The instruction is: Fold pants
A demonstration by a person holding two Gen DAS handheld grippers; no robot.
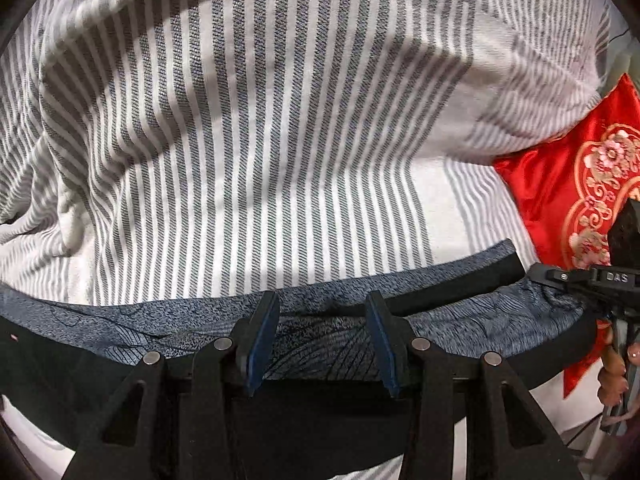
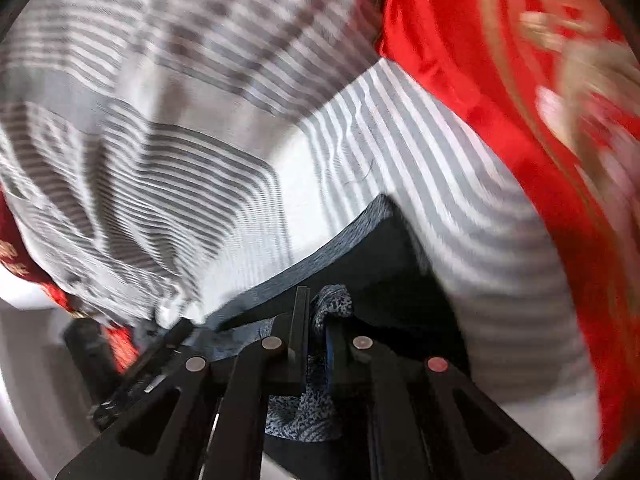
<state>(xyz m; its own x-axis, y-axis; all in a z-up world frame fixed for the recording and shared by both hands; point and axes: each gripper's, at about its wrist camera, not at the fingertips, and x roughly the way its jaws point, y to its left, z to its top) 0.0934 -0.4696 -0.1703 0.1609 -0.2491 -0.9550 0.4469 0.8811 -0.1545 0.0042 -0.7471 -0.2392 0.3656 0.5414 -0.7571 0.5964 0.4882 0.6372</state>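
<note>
Left wrist view: the pants (image 1: 328, 344), blue-grey patterned fabric with black panels, lie stretched in a band across the lower frame on the grey-and-white striped bedding (image 1: 256, 152). The left tool (image 1: 322, 322) stands partly spread, its 2 blue-padded fingers (image 1: 262, 344) astride the pants' edge; whether the pads press the cloth cannot be told. At far right lies a red cushion (image 1: 560, 184) with gold floral pattern, and below it the right tool (image 1: 576, 280) with the hand (image 1: 614, 372) that holds it.

Right wrist view, blurred: the right tool (image 2: 318, 320) is pressed together, pinching a bunched fold of the pants (image 2: 332, 304). Striped bedding (image 2: 400, 128) lies beyond, the red cushion (image 2: 480, 60) at upper right.

No containers are in view.
</note>
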